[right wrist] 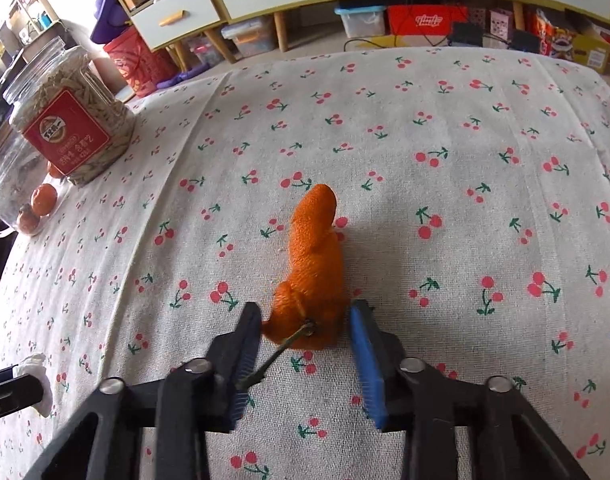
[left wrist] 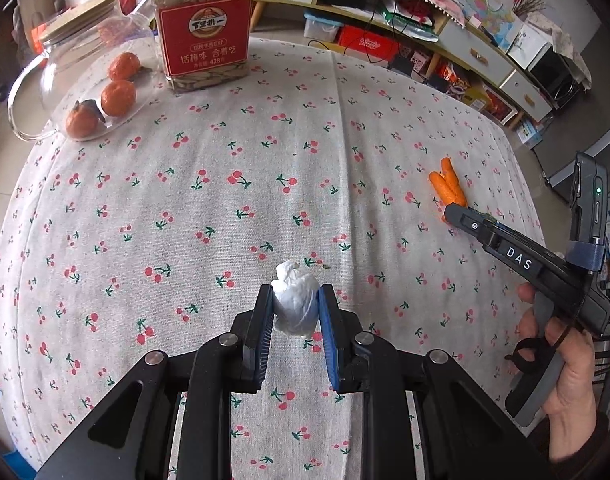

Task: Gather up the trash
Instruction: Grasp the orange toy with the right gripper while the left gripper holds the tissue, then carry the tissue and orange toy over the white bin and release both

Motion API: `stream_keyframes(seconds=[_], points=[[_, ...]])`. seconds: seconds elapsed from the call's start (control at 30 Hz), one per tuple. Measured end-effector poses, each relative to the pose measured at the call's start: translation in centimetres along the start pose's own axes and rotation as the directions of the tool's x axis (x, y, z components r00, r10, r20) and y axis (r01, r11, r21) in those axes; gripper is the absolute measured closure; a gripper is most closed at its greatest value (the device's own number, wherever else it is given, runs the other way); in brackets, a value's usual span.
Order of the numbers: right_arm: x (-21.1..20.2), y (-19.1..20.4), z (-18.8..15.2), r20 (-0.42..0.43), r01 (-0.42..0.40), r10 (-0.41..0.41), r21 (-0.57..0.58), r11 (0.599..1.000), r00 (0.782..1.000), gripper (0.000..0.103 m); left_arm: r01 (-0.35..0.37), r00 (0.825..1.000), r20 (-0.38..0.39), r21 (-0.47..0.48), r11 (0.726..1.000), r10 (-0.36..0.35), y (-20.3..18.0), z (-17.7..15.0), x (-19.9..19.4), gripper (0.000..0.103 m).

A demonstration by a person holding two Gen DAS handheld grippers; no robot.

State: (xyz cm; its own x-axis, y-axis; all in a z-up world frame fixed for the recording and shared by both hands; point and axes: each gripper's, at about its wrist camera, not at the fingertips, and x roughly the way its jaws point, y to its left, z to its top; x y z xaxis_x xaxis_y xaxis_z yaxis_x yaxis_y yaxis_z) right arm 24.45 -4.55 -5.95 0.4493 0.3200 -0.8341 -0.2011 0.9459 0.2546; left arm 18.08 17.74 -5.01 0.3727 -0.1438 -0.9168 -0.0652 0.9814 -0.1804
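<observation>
L gripper clamped on crumpled white tissue, just above cherry-print cloth. R gripper, marked "DAS", jaws apart around orange peel, well right of seed jar labelled "428".

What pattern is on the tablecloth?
Small red cherries with green stems on a whitish tablecloth, clearest in the right wrist view.
</observation>
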Motion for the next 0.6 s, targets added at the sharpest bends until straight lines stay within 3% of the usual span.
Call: stream_keyframes(seconds=[0.3,0.6], points=[[-4.4,-1.1,-1.0,0.032,-0.021,0.022,-0.023,0.999,0.999,0.074,0.031,0.999,0.031,0.045,0.999,-0.032,-2.2,-1.3,-1.6,0.08],[-11.0,-4.9,-2.9,0.037,-0.031,0.031,0.0,1.0,0.999,0.074,0.063,0.996,0.049,0.118,0.991,-0.069,-6.5,-2.4,-2.2,0.08]])
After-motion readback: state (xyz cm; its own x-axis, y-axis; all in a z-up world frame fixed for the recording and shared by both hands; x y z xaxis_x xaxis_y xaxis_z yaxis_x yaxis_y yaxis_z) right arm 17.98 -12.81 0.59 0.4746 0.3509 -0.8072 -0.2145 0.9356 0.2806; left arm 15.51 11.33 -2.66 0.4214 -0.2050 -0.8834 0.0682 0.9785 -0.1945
